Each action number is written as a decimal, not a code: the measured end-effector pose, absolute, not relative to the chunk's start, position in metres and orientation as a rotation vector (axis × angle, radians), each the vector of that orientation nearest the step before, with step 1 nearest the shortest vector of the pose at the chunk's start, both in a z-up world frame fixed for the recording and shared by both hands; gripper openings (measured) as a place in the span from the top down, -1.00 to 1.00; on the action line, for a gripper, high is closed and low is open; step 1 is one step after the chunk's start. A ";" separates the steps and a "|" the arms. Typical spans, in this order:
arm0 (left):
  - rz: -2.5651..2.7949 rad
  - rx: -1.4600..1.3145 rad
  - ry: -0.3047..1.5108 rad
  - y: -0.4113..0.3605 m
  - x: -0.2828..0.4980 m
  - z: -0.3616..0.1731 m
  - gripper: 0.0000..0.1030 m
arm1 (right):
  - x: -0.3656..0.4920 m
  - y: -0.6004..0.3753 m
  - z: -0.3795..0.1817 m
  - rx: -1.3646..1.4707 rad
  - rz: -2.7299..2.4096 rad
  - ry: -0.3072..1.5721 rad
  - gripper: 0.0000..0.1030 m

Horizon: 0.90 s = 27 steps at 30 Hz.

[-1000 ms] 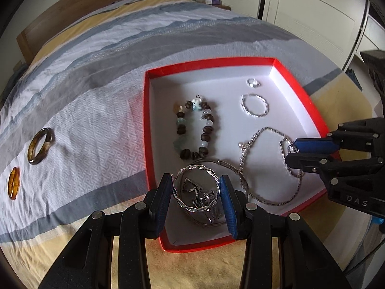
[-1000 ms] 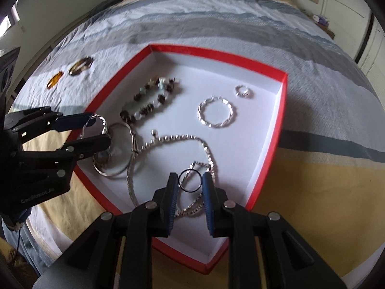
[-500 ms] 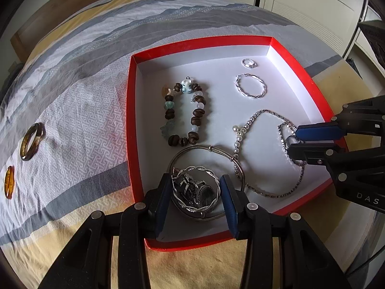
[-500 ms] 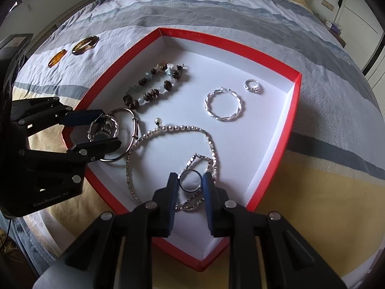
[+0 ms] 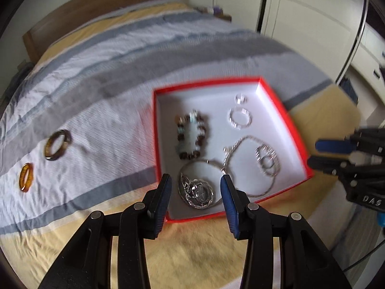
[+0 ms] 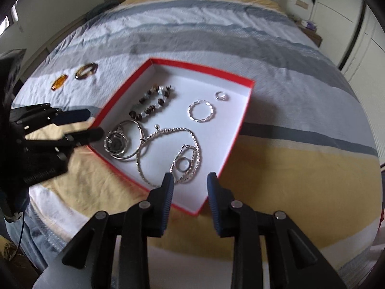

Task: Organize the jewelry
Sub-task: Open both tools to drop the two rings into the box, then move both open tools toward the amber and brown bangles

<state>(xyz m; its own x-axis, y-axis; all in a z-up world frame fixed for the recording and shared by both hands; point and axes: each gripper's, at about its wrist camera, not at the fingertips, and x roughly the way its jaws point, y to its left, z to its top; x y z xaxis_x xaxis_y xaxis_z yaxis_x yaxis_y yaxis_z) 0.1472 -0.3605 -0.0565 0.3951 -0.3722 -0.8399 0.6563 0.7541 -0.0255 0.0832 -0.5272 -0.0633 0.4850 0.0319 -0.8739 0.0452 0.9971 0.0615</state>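
Note:
A red box (image 5: 298, 134) (image 6: 247, 106) with a white floor lies on the bed. In it lie a beaded bracelet (image 5: 191, 137) (image 6: 150, 103), a twisted silver hoop (image 5: 240, 118) (image 6: 201, 114), a small ring (image 5: 241, 99) (image 6: 221, 95), a bead chain (image 6: 168, 132), a silver bangle with a watch (image 5: 198, 190) (image 6: 116, 142) and a plain ring (image 5: 267, 162) (image 6: 182, 164). My left gripper (image 5: 196, 192) (image 6: 90, 126) is open and empty above the box's near edge. My right gripper (image 6: 190, 189) (image 5: 320, 153) is open and empty, back from the box.
A brown bangle (image 5: 57, 145) (image 6: 86, 71) and an amber ring (image 5: 26, 177) (image 6: 59, 84) lie on the striped bedspread (image 5: 96, 91) left of the box. A wooden headboard (image 5: 96, 19) and white wardrobe doors (image 5: 312, 16) stand behind.
Both grippers opened and pulled up and back from the box. The left let go of the watch and bangle; the right let go of the plain ring, which now lies on the chain.

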 end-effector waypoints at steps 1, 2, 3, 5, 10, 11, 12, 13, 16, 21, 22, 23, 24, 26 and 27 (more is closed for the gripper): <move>-0.668 0.316 0.947 -0.354 0.144 -0.046 0.19 | 0.077 -0.527 -0.058 0.091 -0.013 1.053 0.46; -0.665 0.310 0.933 -0.348 0.141 -0.038 0.19 | 0.073 -0.526 -0.053 0.100 -0.018 1.042 0.46; -0.660 0.310 0.919 -0.344 0.138 -0.031 0.19 | 0.067 -0.524 -0.047 0.109 -0.023 1.028 0.46; -0.653 0.314 0.903 -0.334 0.131 -0.020 0.19 | 0.057 -0.520 -0.036 0.133 -0.025 0.998 0.46; -0.602 0.322 0.872 -0.293 0.115 0.009 0.16 | 0.042 -0.502 -0.009 0.175 -0.021 0.930 0.46; -0.589 0.316 0.863 -0.283 0.114 0.014 0.15 | 0.040 -0.495 -0.002 0.170 -0.017 0.918 0.46; -0.579 0.310 0.855 -0.275 0.114 0.017 0.15 | 0.039 -0.490 0.001 0.167 -0.014 0.911 0.46; -0.564 0.301 0.845 -0.262 0.113 0.021 0.14 | 0.039 -0.483 0.006 0.161 -0.009 0.902 0.46; -0.512 0.287 0.825 -0.225 0.115 0.029 0.14 | 0.042 -0.460 0.019 0.134 0.009 0.883 0.46; -0.421 0.281 0.814 -0.165 0.129 0.036 0.14 | 0.062 -0.420 0.032 0.085 0.052 0.873 0.46; -0.395 0.275 0.814 -0.151 0.135 0.037 0.14 | 0.068 -0.414 0.033 0.080 0.061 0.872 0.46; -0.374 0.267 0.816 -0.139 0.140 0.037 0.14 | 0.077 -0.404 0.035 0.072 0.074 0.872 0.46; -0.352 0.258 0.818 -0.128 0.146 0.037 0.14 | 0.084 -0.398 0.035 0.067 0.083 0.873 0.46; -0.298 0.235 0.824 -0.100 0.163 0.038 0.14 | 0.100 -0.385 0.036 0.058 0.102 0.878 0.46; -0.275 0.223 0.828 -0.088 0.171 0.038 0.13 | 0.110 -0.378 0.036 0.050 0.112 0.879 0.46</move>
